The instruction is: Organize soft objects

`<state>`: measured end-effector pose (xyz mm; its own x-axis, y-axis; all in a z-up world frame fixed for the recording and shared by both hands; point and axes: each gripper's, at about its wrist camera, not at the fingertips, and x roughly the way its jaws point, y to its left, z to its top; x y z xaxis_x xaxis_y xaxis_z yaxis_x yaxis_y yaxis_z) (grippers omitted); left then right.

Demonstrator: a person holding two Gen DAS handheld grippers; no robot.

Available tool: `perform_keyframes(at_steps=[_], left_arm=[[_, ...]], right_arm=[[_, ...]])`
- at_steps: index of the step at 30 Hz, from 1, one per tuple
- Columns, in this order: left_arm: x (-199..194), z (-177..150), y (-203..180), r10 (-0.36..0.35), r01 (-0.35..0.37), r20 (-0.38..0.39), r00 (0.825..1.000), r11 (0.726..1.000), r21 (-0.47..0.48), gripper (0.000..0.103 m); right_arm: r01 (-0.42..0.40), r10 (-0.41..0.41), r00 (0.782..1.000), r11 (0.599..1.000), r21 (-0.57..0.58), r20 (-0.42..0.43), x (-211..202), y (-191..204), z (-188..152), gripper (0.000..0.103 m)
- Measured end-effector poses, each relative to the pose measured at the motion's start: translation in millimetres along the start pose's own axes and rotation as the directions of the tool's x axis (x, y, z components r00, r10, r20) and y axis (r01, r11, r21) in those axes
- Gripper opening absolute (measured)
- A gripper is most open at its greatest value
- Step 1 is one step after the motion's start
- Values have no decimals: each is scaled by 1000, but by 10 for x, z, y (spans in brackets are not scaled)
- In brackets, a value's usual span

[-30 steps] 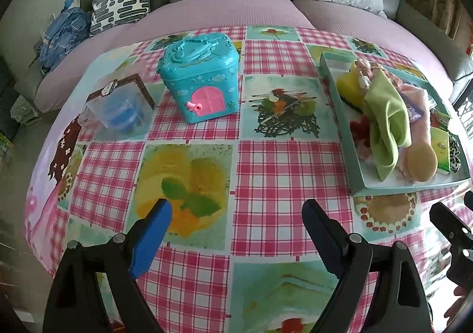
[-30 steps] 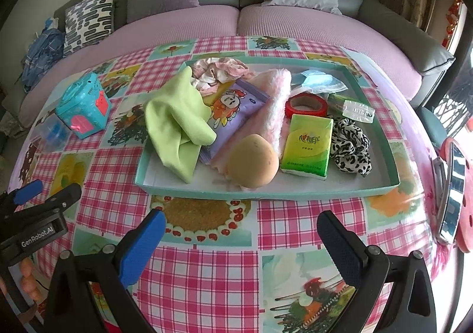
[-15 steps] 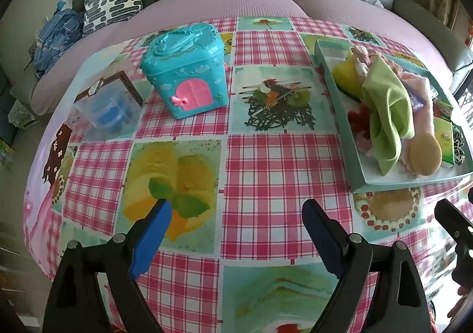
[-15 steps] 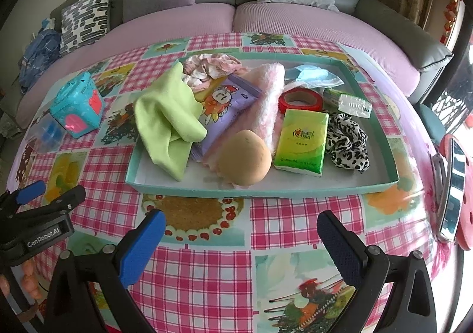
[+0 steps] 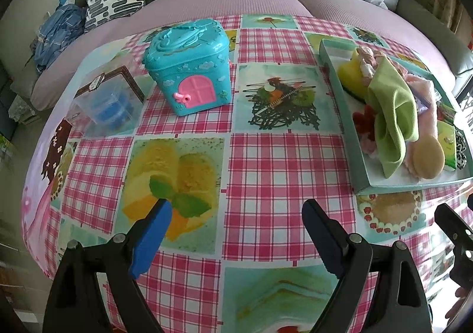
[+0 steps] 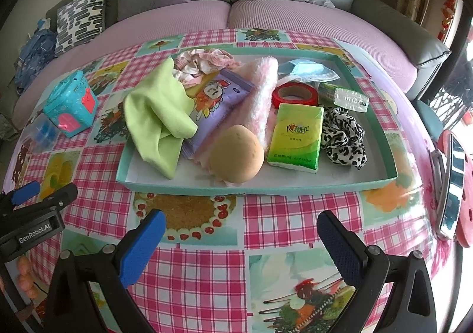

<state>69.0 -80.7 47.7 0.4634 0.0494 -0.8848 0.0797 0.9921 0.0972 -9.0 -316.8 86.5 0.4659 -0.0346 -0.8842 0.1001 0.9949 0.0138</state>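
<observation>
While both tools pointed steeply down over the checked tablecloth [image 5: 266, 161], the left gripper [image 5: 236, 232] and right gripper [image 6: 241, 240] stood spread wide, nothing between their pads. Just beyond the right one sat the teal tray [image 6: 266, 186], holding a green cloth [image 6: 156, 114], pink towel [image 6: 260, 90], tissue pack [image 6: 297, 138] and scrunchie [image 6: 344, 138]

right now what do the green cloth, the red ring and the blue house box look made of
Green cloth: soft matte fabric, likely microfibre; it drapes in limp folds.
Red ring: probably a tape roll, glossy red outside, brown core.
Blue house box: hard moulded plastic, slightly shiny, with raised relief.
</observation>
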Motion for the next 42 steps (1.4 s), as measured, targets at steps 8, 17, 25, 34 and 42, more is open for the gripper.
perform_keyframes(at_steps=[8, 17, 25, 34, 42], left_arm=[[5, 3, 10, 5, -5, -3, 1000, 1000, -5, 90], [0, 0, 16, 11, -11, -5, 1000, 1000, -16, 90], [2, -3, 21, 16, -16, -11, 1000, 1000, -25, 90], [18, -5, 20, 21, -21, -17, 1000, 999, -32, 90], [-4, -12, 15, 29, -30, -10, 1000, 999, -35, 90]], right_arm=[[5, -5, 1000, 1000, 6, -4, 9, -10, -1, 103], [4, -4, 1000, 1000, 4, -5, 11, -6, -2, 103], [4, -4, 1000, 1000, 4, -6, 15, -10, -3, 103], [5, -5, 1000, 1000, 3, -8, 26, -3, -14, 103], [5, -5, 1000, 1000, 3, -8, 24, -4, -13, 103]])
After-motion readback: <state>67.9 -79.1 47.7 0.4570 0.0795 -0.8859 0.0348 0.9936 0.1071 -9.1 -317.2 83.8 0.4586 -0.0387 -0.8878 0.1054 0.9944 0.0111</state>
